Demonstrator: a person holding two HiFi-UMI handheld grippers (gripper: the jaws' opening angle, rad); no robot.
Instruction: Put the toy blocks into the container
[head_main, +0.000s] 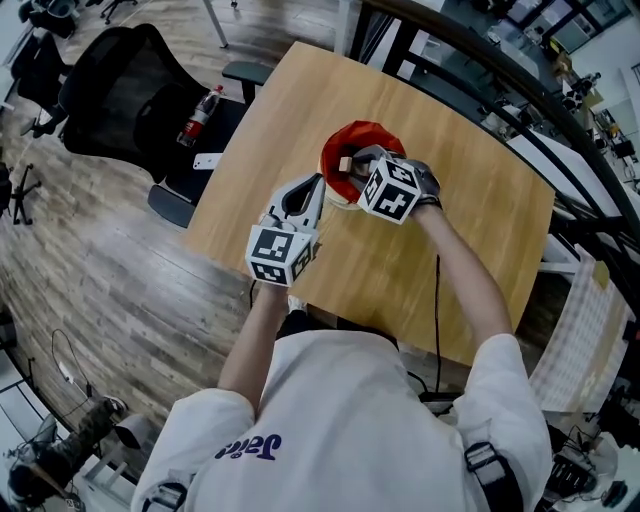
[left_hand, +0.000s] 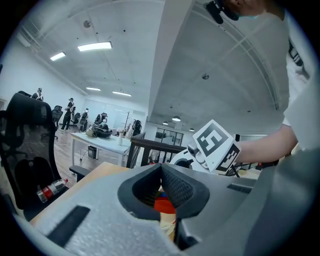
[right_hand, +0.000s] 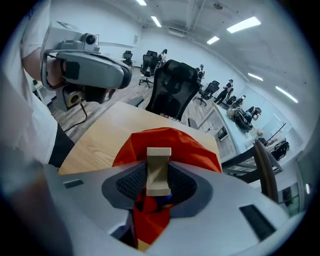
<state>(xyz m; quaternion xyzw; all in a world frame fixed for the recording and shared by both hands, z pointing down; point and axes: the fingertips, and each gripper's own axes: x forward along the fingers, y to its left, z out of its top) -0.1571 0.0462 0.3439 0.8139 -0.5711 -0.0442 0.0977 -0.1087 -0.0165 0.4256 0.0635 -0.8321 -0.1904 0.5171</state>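
Head view: a pale toy block (head_main: 345, 162) sits pinched in the fingers of the right gripper (head_main: 352, 170), over the open mouth of the red container (head_main: 368, 134) on the wooden counter (head_main: 300, 100). The block is too small here for its axis to be read. The left gripper (head_main: 320, 185) lies at 7 o'clock of the container, just beside its rim, and points toward 1 o'clock. The right forearm (head_main: 470, 280) reaches in from 5 o'clock and the left forearm (head_main: 250, 340) from 6 o'clock. The right gripper's marker cube (head_main: 393, 190) covers part of the container's near rim. A black chair (head_main: 120, 90) carrying a bottle (head_main: 200, 115) stands off the counter at 10 o'clock.

Left gripper view: the fingers (left_hand: 180, 187) are pressed together at their tips with nothing between them. A patch of red and other colours shows in the gap beneath them, too little to identify. The right gripper's marker cube appears at 1 o'clock of the fingers.

Right gripper view: the fingers (right_hand: 131, 182) pinch the block at its middle. Its long axis runs from 12 to 6 o'clock, and the wider top end stands clear above the fingers. The container fills the space behind and below the block. Something blue under the block's lower end is mostly hidden.
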